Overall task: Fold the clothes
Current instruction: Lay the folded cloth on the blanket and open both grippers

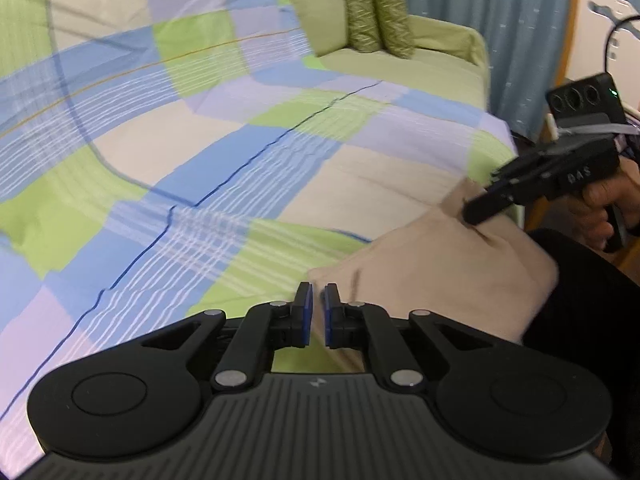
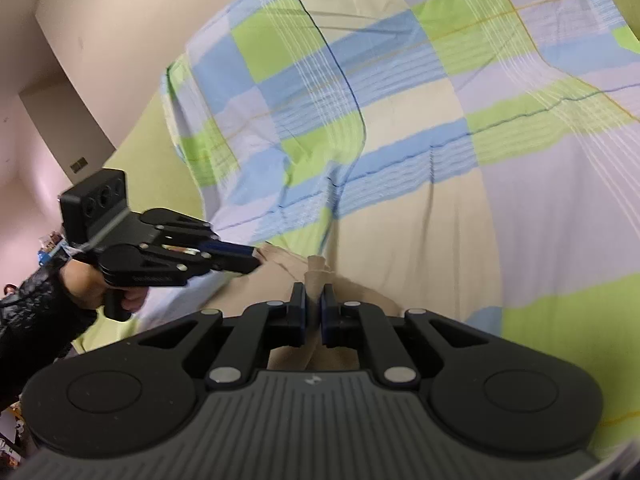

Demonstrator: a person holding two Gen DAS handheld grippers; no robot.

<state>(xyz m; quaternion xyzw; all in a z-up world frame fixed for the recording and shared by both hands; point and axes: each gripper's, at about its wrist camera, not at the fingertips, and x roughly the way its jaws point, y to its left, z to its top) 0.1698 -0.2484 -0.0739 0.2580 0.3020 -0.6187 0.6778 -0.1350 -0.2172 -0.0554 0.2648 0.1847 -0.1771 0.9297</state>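
A beige garment (image 1: 440,276) lies on a checked quilt (image 1: 240,160) near the bed's edge. My left gripper (image 1: 318,300) sits at the garment's near corner, its blue pads almost together with a thin edge of cloth between them. The right wrist view shows the left gripper (image 2: 256,258) with its tips on the far edge of the same beige garment (image 2: 248,292). My right gripper (image 2: 313,300) is shut on a bunched fold of the garment that rises between its fingers. In the left wrist view the right gripper (image 1: 470,214) pinches the cloth and creases it.
The quilt (image 2: 400,120) covers most of the bed over a green sheet (image 1: 420,68). Two green pillows (image 1: 376,12) stand at the far end before a blue curtain (image 1: 500,20). A wooden chair (image 1: 592,20) is at the right. A person's dark clothing (image 1: 580,300) is close by.
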